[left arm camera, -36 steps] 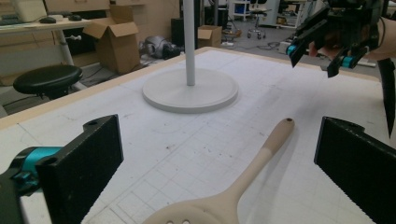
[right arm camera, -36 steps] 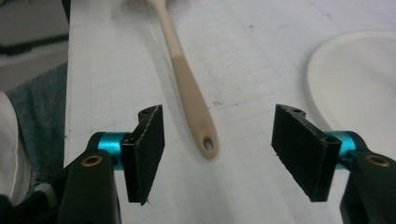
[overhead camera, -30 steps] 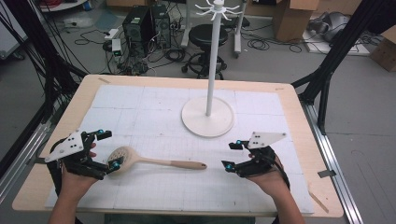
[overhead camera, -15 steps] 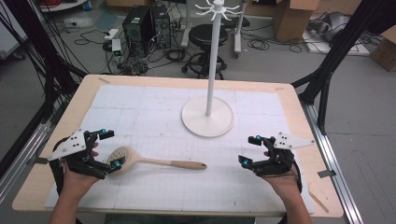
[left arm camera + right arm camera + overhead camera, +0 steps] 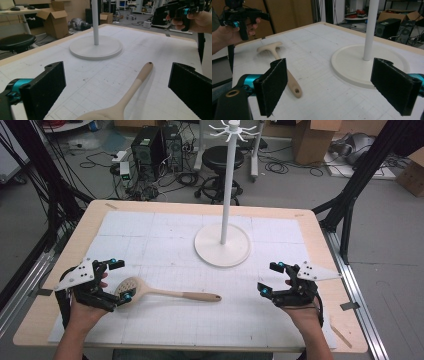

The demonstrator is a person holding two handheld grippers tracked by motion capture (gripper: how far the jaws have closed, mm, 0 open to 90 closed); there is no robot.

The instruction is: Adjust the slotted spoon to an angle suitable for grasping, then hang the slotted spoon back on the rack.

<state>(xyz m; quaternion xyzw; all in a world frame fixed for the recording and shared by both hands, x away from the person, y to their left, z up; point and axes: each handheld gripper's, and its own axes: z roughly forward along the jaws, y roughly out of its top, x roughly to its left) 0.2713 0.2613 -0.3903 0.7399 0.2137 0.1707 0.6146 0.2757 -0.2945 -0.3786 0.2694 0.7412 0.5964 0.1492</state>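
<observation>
A wooden slotted spoon (image 5: 167,293) lies flat on the white gridded mat, its head to the left and its handle pointing right. My left gripper (image 5: 120,280) stands open around the spoon's head, its pads clear of the wood; in the left gripper view the spoon (image 5: 137,80) runs away between the wide jaws of the left gripper (image 5: 118,88). My right gripper (image 5: 270,277) is open, a short way right of the handle's end; its jaws have just been opening with nothing between them. From the right gripper (image 5: 333,85) the spoon (image 5: 293,86) lies ahead to the left.
A white hook stand (image 5: 222,247) with a round base and a tall pole rises at the mat's far middle. The mat covers a wooden table (image 5: 320,240). A thin stick (image 5: 342,335) lies near the front right corner. Computers, a stool and boxes sit on the floor beyond.
My right gripper has drawn back to the right, away from the spoon handle's end, and its jaws stand wider. The left gripper and the spoon have stayed put.
</observation>
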